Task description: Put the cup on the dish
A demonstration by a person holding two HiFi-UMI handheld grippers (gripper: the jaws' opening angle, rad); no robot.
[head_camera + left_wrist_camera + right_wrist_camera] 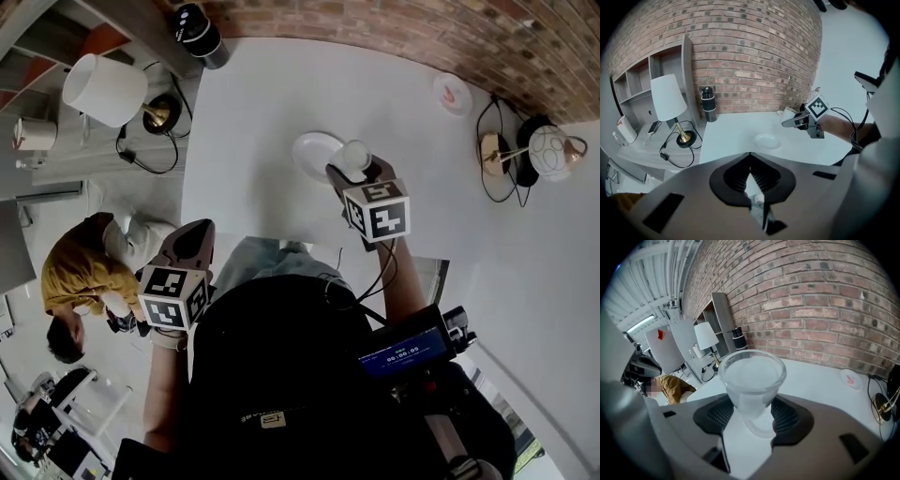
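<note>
We see the right gripper clamped on a clear cup - the jaws stand wide, pressing the cup's lower body from both sides, its rim above them. The cup hangs in the air over the white table, close by the right edge of the white dish but not resting on it. The left gripper is held back at the table's near left corner - its jaws are together, with nothing between them. A black bottle stands by the brick wall.
</note>
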